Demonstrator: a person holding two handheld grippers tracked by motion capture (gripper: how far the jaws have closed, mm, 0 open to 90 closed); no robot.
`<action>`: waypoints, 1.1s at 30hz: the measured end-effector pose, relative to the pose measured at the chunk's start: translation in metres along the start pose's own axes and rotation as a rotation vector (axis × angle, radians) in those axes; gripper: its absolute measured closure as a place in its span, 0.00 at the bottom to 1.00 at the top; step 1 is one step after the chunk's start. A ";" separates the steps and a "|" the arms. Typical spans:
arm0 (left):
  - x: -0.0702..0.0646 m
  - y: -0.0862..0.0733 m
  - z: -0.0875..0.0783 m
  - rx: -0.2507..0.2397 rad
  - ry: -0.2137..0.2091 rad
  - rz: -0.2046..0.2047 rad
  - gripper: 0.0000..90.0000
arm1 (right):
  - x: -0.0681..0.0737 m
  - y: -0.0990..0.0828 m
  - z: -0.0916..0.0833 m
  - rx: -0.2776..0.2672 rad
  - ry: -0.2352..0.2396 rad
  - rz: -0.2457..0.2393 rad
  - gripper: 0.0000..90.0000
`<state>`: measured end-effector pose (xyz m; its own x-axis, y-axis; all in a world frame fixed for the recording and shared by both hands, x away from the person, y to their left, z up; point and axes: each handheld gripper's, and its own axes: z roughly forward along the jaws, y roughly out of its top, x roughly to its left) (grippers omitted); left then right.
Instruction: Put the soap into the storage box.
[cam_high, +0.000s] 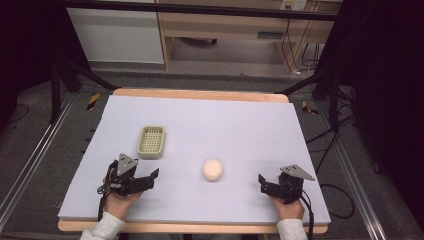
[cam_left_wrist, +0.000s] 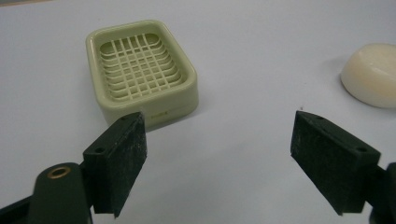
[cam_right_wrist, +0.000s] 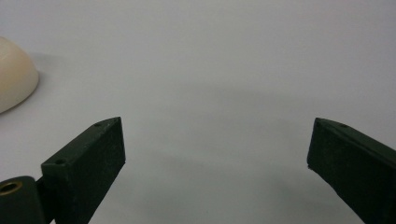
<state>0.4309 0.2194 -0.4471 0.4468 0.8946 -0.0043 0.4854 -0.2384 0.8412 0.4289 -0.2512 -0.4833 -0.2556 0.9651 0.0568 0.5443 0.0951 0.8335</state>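
Soap (cam_right_wrist: 14, 74) cropped at frame edge

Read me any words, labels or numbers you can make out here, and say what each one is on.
None can be read.
Soap dish: a faint raised mark on its front wall, too blurred to read.
Soap bar: no legible print.
Sticker on the far furniture: too small.

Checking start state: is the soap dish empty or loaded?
Empty. The soap dish shows its bare grid; the soap bar lies apart on the mat.

Lilac mat (cam_high: 240, 120) on wood table (cam_high: 200, 94), cabinet (cam_high: 225, 25) behind.
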 end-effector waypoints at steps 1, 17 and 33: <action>-0.001 0.001 0.000 -0.006 -0.003 0.001 0.20 | 0.000 0.000 0.000 0.002 -0.001 0.000 0.05; -0.006 0.010 0.001 -0.003 -0.020 0.013 0.20 | -0.001 0.000 0.000 0.003 -0.005 0.001 0.05; -0.018 0.021 0.008 0.002 -0.060 0.020 0.19 | -0.001 0.000 -0.001 -0.002 -0.005 0.004 0.05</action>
<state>0.4389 0.1950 -0.4341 0.5008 0.8653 -0.0205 0.4774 -0.2564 0.8405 0.4287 -0.2518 -0.4828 -0.2489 0.9668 0.0574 0.5438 0.0904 0.8344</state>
